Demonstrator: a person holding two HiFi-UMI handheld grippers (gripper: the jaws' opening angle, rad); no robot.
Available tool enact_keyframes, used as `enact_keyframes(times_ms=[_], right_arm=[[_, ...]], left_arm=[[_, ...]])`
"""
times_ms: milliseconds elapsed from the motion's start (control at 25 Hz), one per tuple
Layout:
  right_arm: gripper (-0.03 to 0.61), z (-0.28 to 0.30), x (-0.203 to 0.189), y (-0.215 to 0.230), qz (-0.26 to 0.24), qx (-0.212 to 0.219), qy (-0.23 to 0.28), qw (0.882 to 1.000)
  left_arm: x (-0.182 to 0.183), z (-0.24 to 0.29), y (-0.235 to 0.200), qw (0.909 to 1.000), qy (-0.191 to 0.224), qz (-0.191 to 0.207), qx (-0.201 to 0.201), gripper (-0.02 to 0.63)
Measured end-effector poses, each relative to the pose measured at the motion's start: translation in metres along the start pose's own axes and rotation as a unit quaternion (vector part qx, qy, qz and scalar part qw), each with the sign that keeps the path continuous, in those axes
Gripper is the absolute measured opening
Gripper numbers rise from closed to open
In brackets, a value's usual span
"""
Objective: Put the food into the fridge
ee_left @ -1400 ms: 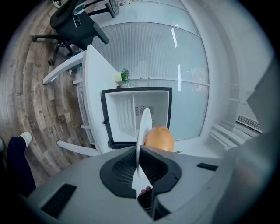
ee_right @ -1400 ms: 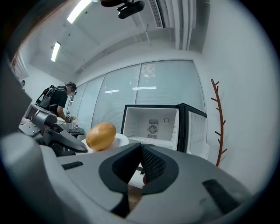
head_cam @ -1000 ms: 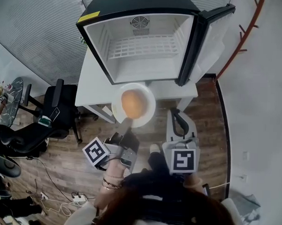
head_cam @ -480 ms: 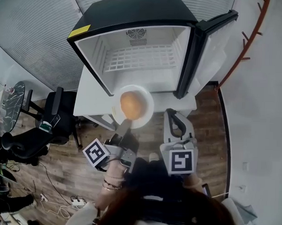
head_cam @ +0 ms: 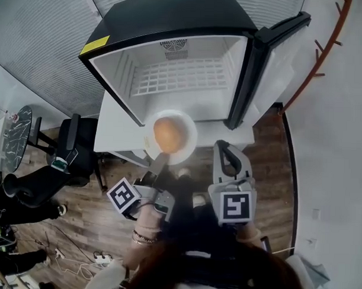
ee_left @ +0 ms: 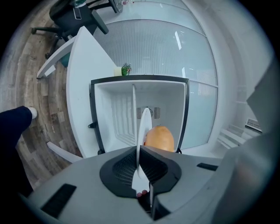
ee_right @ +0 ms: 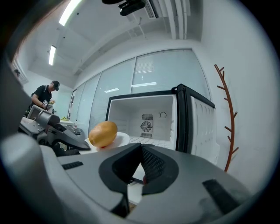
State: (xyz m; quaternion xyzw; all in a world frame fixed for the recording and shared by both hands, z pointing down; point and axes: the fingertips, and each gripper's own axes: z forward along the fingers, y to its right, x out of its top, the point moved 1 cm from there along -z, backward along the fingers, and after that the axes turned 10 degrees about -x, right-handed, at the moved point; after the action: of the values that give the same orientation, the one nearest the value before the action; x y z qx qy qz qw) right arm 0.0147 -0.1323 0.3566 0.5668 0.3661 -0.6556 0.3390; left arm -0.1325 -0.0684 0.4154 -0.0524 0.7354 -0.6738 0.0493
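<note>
While the mini fridge (head_cam: 173, 16) stands open on the white tabletop (head_cam: 113, 127), its door (head_cam: 273, 49) swung to the right, its white interior shows a wire shelf (head_cam: 183, 73) and a round fan grille (head_cam: 177, 45) on the back wall. A white plate (head_cam: 188, 120) carrying one round golden-brown food item (head_cam: 168, 133) hangs just in front of the opening's lower edge. Whether that item is a bun or a fruit cannot be told. The plate covers the front lip of the fridge floor, so whether its far rim has crossed into the cabinet is unclear. The left hand-held gripper (ee_left: 139, 151) is clamped on the plate's near rim, which is seen edge-on between the jaws. The right hand-held gripper (ee_right: 141, 146) sits beside it with jaws together on nothing.
</note>
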Motion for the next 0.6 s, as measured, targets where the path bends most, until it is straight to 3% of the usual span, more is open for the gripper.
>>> enact_keyframes(times_ms=[600], right_arm=[[0.000,0.064,0.001,-0.003,-0.013,0.001,-0.017,1.000]], left_arm=[[0.041,0.051,-0.005,0.9998,-0.013,0.006,0.012,0.012]])
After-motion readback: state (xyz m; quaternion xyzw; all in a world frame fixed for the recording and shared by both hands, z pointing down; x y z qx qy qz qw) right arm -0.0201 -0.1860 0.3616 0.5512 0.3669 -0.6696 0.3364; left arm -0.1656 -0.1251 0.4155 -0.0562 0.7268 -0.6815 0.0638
